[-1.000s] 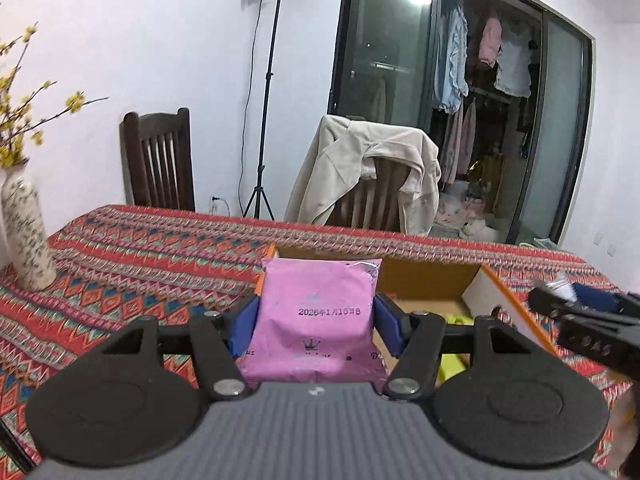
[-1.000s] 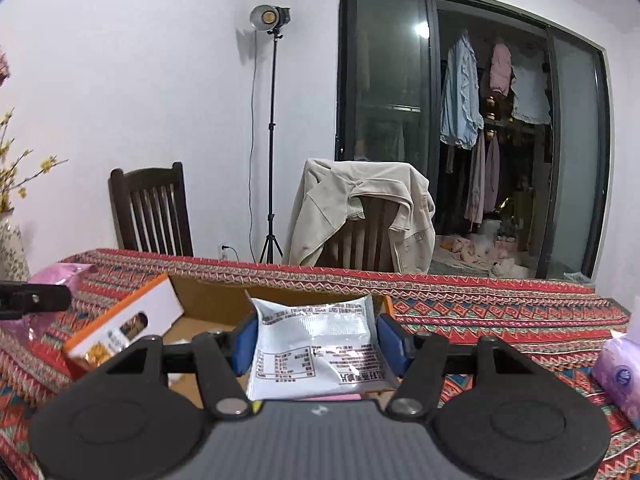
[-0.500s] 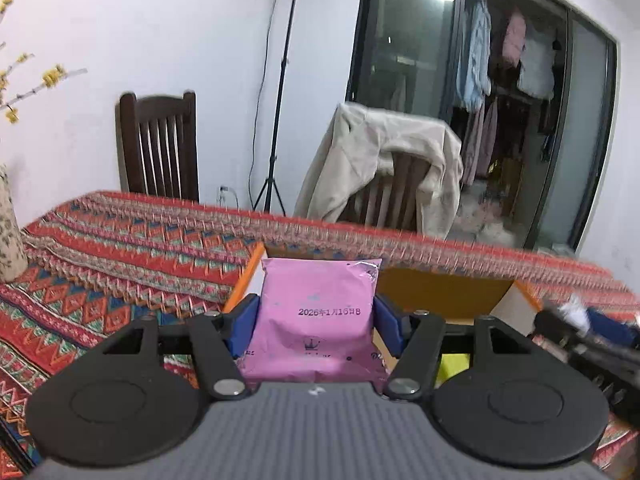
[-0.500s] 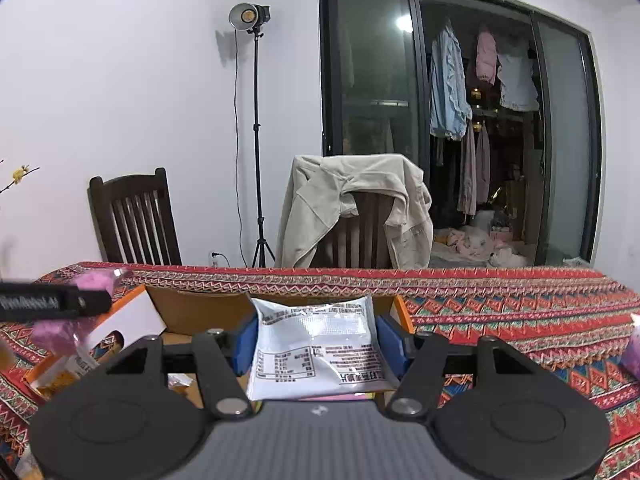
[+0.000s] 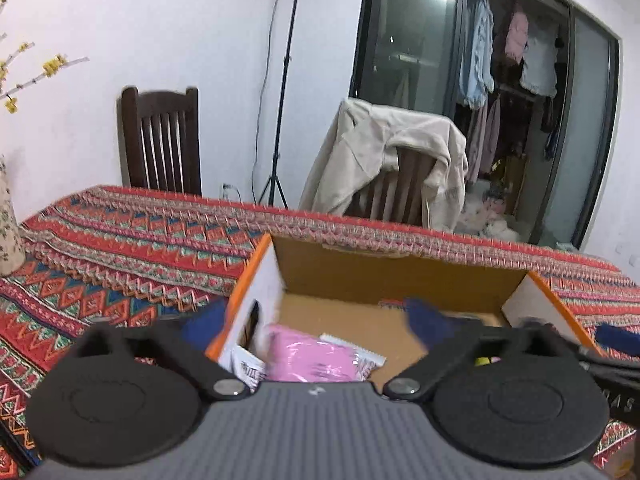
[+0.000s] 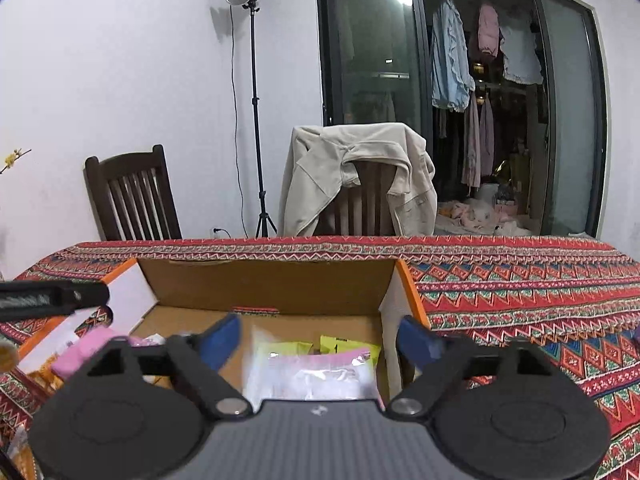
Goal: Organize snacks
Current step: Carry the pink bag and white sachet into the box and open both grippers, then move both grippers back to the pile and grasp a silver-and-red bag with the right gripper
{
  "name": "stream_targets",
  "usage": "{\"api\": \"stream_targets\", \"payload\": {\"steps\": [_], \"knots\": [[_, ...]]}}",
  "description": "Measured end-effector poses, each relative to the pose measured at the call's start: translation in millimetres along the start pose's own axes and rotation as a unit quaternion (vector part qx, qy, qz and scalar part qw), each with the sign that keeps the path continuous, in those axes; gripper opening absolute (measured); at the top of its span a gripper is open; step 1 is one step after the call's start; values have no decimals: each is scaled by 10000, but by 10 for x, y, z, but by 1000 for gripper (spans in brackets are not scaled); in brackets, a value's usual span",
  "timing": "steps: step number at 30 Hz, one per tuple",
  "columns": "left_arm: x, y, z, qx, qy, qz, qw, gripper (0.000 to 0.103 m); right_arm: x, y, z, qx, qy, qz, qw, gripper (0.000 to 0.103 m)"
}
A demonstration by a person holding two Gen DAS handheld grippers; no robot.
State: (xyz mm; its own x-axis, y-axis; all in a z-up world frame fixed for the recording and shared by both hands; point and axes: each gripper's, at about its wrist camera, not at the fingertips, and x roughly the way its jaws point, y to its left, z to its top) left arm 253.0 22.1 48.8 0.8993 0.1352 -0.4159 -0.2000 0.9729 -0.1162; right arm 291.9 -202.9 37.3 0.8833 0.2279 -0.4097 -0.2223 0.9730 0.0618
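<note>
An open cardboard box (image 5: 396, 276) with orange and white flaps stands on the patterned tablecloth. My left gripper (image 5: 316, 322) is open above its left part, and the pink snack packet (image 5: 308, 360) lies loose in the box below it. My right gripper (image 6: 320, 338) is open above the box (image 6: 272, 284), and the white snack packet (image 6: 308, 378) lies below it on yellow packets (image 6: 348, 346). The pink packet also shows in the right wrist view (image 6: 86, 350), at the left. Both grippers are empty.
A floral vase (image 5: 8, 228) stands at the table's left edge. Two chairs (image 6: 132, 196) stand behind the table, one draped with a beige jacket (image 6: 356, 176). The other gripper's black body juts in at the left of the right wrist view (image 6: 48, 298).
Both grippers have opened over the box. The pink packet has dropped from the left one and the white packet from the right one into the box.
</note>
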Motion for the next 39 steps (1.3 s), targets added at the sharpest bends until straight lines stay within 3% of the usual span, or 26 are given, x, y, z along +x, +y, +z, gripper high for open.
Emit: {"api": "stream_targets", "payload": {"steps": [1,16,28,39], "knots": [[-24,0,0,-7,-71,-8,10000,103,1,-1,-12,10,17,-1,10000,103],[-121,21,86,-168,56,-64,9998,103,-63,36,2,-49,7,-162,9999,103],[-641,48,268,-140,-77,-183,9997,103,-598,21,205,-109,-101,-164,9998,103],[-955,403,-31,-54,152,-200,9997,103,-1124,-35,-137,-336,55,-50,9994,103]]}}
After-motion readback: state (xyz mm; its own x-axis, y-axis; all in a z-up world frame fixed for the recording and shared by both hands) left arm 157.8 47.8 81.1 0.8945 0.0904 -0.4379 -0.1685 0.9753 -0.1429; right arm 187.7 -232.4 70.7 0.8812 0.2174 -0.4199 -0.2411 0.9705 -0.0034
